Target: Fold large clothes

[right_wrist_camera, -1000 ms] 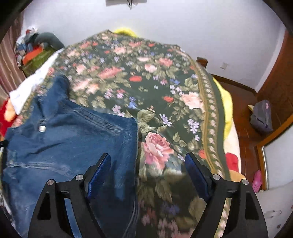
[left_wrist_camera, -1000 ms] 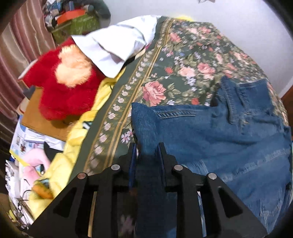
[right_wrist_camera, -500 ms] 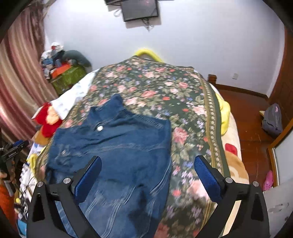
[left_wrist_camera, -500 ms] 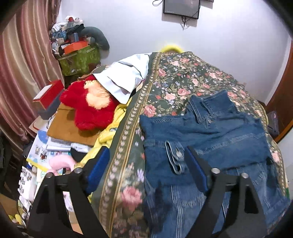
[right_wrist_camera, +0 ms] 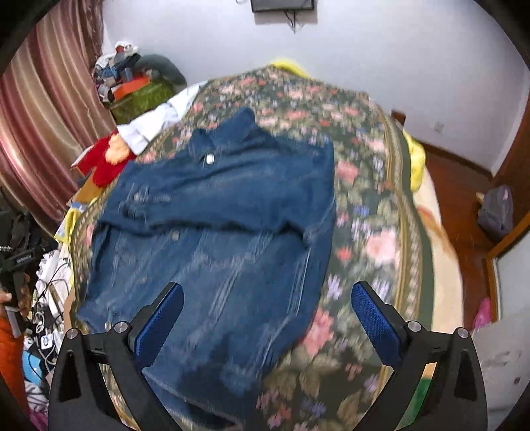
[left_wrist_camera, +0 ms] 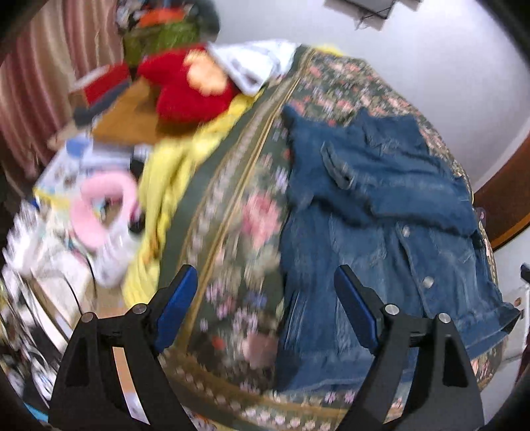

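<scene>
Lying on floral bedspread (right_wrist_camera: 371, 205), denim jacket (right_wrist_camera: 215, 215) (sleeves folded in), left claw (left_wrist_camera: 265, 308) released, right claw (right_wrist_camera: 266, 321) released

We are looking across a bed (right_wrist_camera: 381, 212) covered by a dark green floral bedspread (right_wrist_camera: 357, 185), with a yellow sheet (right_wrist_camera: 416, 159) showing at its edge. Behind it a plain white wall (right_wrist_camera: 381, 56) is carrying a dark screen (right_wrist_camera: 282, 5) with a cable hanging under it. Pinkish striped curtains (right_wrist_camera: 46, 109) are hanging along one side, and beside them a green box (right_wrist_camera: 139, 99) is sitting under a heap of clutter. A red plush toy (left_wrist_camera: 188, 86) is lying by a white pillow (left_wrist_camera: 255, 63). On the other side we are seeing a red-brown floor (right_wrist_camera: 463, 205), a wooden door frame (right_wrist_camera: 516, 139) and a grey bag (right_wrist_camera: 496, 212).
</scene>
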`<action>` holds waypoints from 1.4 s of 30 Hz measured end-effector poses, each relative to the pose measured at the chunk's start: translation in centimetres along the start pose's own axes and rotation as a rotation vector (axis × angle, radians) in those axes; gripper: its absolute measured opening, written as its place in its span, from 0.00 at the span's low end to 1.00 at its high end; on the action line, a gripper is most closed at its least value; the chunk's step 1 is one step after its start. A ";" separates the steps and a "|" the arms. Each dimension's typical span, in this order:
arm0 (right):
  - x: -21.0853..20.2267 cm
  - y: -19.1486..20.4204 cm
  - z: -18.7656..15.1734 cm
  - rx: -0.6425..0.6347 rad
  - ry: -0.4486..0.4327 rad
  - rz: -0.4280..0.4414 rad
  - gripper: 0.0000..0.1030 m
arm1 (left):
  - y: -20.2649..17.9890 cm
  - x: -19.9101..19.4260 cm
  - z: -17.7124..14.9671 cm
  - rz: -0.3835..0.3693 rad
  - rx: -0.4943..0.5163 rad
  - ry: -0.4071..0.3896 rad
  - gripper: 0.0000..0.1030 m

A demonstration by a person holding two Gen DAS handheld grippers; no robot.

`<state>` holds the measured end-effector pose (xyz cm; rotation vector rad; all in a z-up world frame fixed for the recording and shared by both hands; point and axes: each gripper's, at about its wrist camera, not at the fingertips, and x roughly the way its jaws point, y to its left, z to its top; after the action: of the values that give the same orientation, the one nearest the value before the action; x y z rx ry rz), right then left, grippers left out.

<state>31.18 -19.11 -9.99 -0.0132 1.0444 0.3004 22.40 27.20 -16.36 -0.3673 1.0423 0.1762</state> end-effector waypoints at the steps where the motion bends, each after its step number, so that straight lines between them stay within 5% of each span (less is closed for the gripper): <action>1: 0.4 -0.3 -0.7 0.025 0.016 0.009 0.98 | 0.5 0.5 -0.7 -0.013 -0.020 0.021 0.82; 8: 3.2 -3.3 -4.2 0.251 0.143 0.101 0.98 | 2.6 5.4 -6.5 -0.151 -0.203 0.171 0.82; 13: 4.1 -3.9 -5.9 0.320 0.189 0.175 0.97 | 1.3 6.8 -8.7 -0.225 -0.216 0.212 0.82; 19: 3.8 -2.7 -7.0 0.321 0.128 0.213 0.70 | -1.3 7.2 -10.6 -0.246 -0.149 0.195 0.81; 22: 3.6 -1.7 -6.7 0.312 0.117 0.255 0.44 | -2.4 7.1 -10.5 -0.258 -0.126 0.194 0.61; 27: 3.1 -0.4 -5.9 0.262 0.087 0.255 0.28 | -3.8 5.6 -9.9 -0.209 -0.078 0.137 0.24; 30: 2.3 0.2 -4.9 0.220 0.044 0.264 0.21 | -4.7 3.9 -8.6 -0.205 -0.047 0.081 0.16; 42: 1.1 1.5 3.9 0.121 -0.110 0.287 0.14 | -9.7 -3.2 2.1 -0.257 0.106 -0.221 0.13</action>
<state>34.57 -16.83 -8.74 0.2610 0.9530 0.4918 25.56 19.07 -10.61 -0.3731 0.7750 -0.0680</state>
